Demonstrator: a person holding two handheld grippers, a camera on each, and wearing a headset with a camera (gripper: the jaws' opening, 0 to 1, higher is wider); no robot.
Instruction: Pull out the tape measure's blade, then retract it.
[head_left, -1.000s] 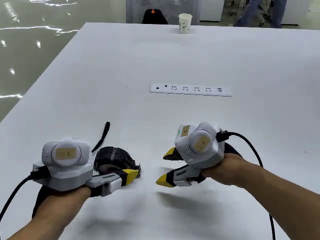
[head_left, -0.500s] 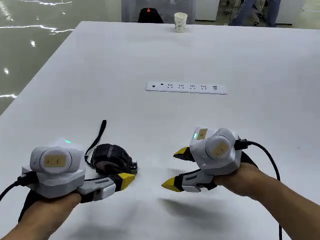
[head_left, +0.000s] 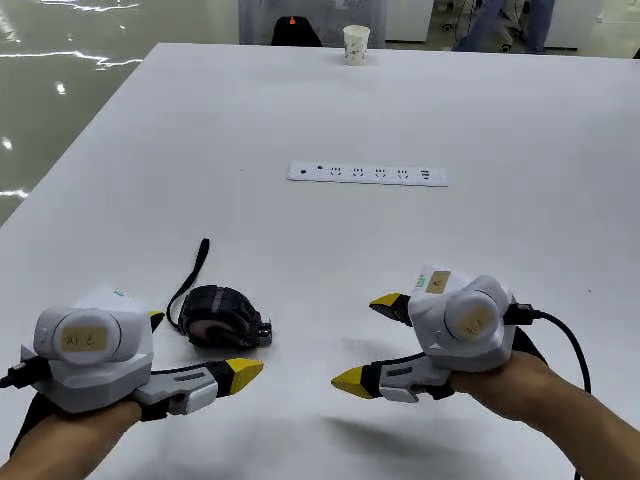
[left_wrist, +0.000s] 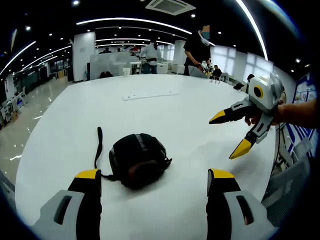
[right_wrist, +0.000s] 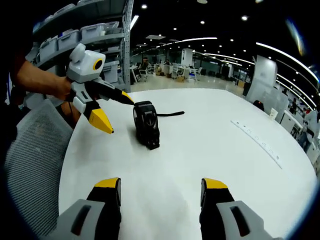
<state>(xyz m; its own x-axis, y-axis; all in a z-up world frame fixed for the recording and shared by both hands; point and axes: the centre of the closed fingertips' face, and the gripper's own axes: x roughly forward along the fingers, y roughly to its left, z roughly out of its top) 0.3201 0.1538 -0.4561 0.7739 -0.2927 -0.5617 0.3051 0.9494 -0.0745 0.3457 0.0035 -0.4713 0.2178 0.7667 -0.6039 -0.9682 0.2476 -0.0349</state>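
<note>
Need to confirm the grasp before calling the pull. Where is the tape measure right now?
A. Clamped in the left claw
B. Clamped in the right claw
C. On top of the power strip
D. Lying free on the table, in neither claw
D: the tape measure lies on the white table, just ahead of the open left claw, with the open right claw off to its side; neither touches it.

The right gripper (right_wrist: 162, 187), grey with yellow tips, holds its jaws apart over the white desk (right_wrist: 210, 150). Ahead lies a black plastic tape measure (right_wrist: 146, 124); the white left gripper (right_wrist: 120, 116), jaws parted, hovers just beside it.
</note>
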